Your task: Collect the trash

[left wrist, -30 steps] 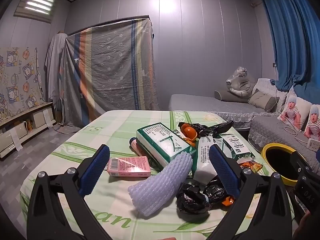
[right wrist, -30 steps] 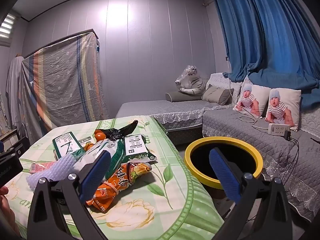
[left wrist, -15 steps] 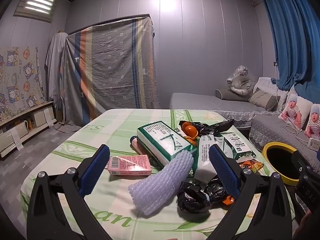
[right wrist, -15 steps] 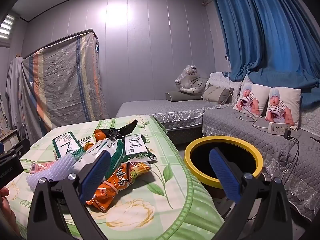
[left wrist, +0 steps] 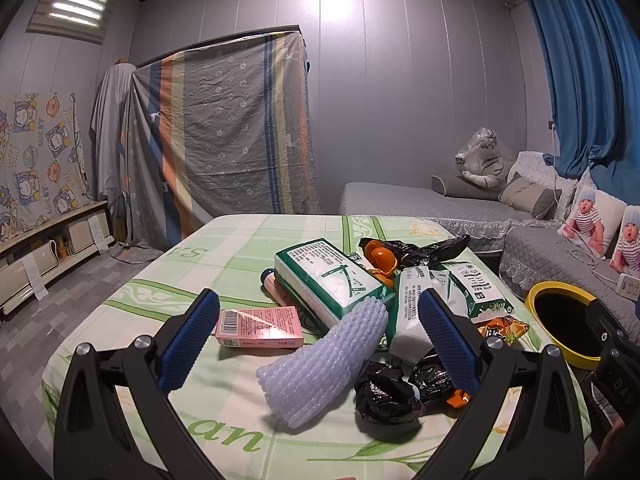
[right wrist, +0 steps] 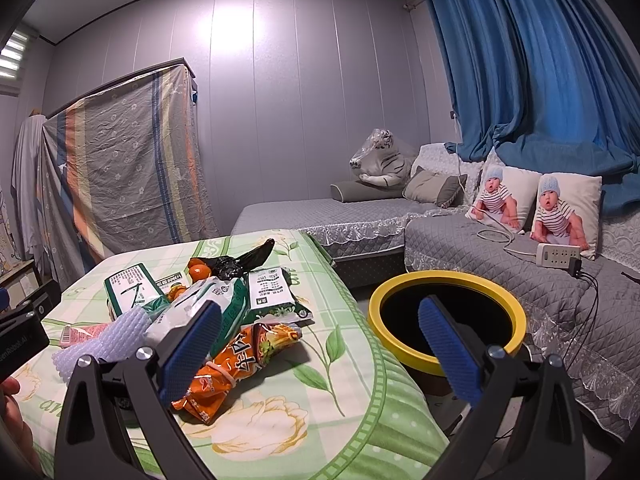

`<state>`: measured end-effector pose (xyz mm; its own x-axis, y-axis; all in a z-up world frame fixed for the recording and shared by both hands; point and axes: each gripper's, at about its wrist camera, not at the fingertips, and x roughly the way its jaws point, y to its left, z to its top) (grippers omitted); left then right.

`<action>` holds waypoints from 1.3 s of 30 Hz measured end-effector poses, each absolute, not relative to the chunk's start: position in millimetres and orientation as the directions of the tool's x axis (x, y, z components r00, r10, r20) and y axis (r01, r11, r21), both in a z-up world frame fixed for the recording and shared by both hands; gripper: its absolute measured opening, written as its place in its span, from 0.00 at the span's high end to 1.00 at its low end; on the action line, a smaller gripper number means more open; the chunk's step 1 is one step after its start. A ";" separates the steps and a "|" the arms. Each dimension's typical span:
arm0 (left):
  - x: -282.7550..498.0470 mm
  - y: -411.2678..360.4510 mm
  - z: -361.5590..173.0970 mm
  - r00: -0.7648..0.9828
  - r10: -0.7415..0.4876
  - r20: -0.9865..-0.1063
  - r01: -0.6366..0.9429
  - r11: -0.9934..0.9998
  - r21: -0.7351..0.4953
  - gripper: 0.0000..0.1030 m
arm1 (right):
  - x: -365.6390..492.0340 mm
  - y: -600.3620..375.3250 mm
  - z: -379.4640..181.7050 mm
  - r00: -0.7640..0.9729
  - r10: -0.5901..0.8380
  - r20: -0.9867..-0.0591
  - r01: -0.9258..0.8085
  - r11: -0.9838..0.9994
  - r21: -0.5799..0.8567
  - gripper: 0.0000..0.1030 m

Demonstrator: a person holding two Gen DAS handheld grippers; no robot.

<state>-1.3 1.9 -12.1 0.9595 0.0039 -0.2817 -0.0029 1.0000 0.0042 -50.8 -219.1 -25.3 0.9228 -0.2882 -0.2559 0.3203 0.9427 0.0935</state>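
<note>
Nothing much has shifted vs the earlier frames: both grippers hover in the same spots, trash pile unmoved. Left gripper [left wrist: 316, 336] has its jaws wide apart and empty, aimed at the pile mid-counter; right gripper [right wrist: 320, 344] likewise spread and empty, near the counter's right edge.

Handling, by guess: foam net sleeve [left wrist: 324, 356] is v. light, squashy, pinch across its middle. Pink carton [left wrist: 259, 327] is stiff, light, grip its long sides. Black bag wads [left wrist: 386, 394] are limp and slippery, so grab a bunched fold. Orange snack bag [right wrist: 236, 364] is crinkly w/ a rubber band, take it at the banded waist. Green-white packs [left wrist: 328, 280] are bulkier and soft.

Yellow-rimmed bin [right wrist: 446, 280] sits just off the right edge; inside is dark, contents can't be told.
</note>
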 end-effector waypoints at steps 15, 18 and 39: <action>-2.7 3.6 -25.0 0.958 0.003 -0.287 -0.002 1.000 0.004 0.08 | -51.0 -219.6 -26.4 0.923 -0.288 -0.257 0.320 0.942 0.096 0.07; -1.0 3.0 -22.6 0.957 0.005 -0.289 -0.004 1.000 0.004 0.08 | -51.0 -220.0 -26.4 0.922 -0.287 -0.258 0.320 0.943 0.095 0.07; -1.5 6.8 -29.7 0.953 0.011 -0.303 -0.010 1.000 0.006 0.08 | -50.9 -220.8 -26.4 0.922 -0.287 -0.259 0.320 0.942 0.098 0.07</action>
<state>-1.5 6.8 -29.7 0.9530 0.0114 -0.3027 -0.0101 0.9999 0.0058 -50.9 -220.8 -26.4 0.9223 -0.2866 -0.2594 0.3203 0.9423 0.0977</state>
